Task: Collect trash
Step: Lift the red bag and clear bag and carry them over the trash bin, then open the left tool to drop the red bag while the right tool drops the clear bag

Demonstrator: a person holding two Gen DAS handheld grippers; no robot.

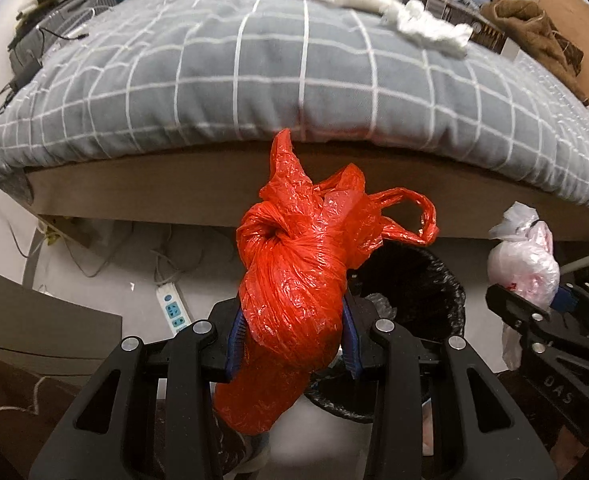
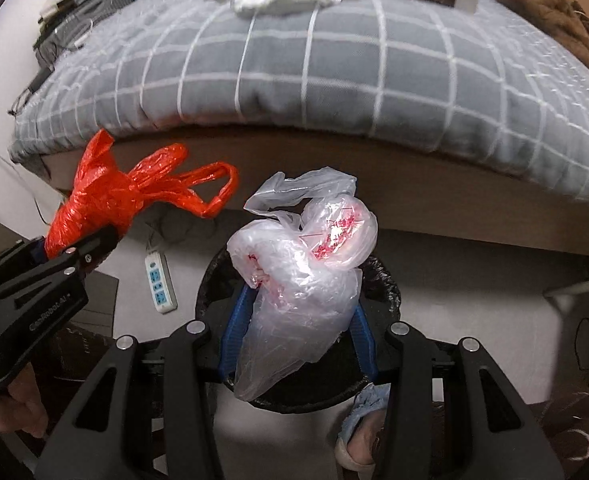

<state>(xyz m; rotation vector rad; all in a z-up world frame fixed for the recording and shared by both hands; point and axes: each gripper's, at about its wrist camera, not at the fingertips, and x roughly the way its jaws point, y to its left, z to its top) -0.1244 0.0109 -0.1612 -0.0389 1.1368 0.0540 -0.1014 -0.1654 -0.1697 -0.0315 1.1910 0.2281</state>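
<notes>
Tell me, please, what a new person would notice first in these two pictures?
First, the bright red plastic bag, knotted and clamped in the left gripper in front of the bed. Next, the clear plastic bag held in the right gripper, right above the black-lined trash bin on the floor.

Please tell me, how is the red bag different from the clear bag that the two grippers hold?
The red bag is opaque and twisted into a tight knot; the clear bag is see-through, loosely crumpled, with red print. The left gripper holds the red bag beside the black-lined bin; the right gripper holds the clear bag directly over it. Both are thin plastic bags, clamped between blue pads.
</notes>
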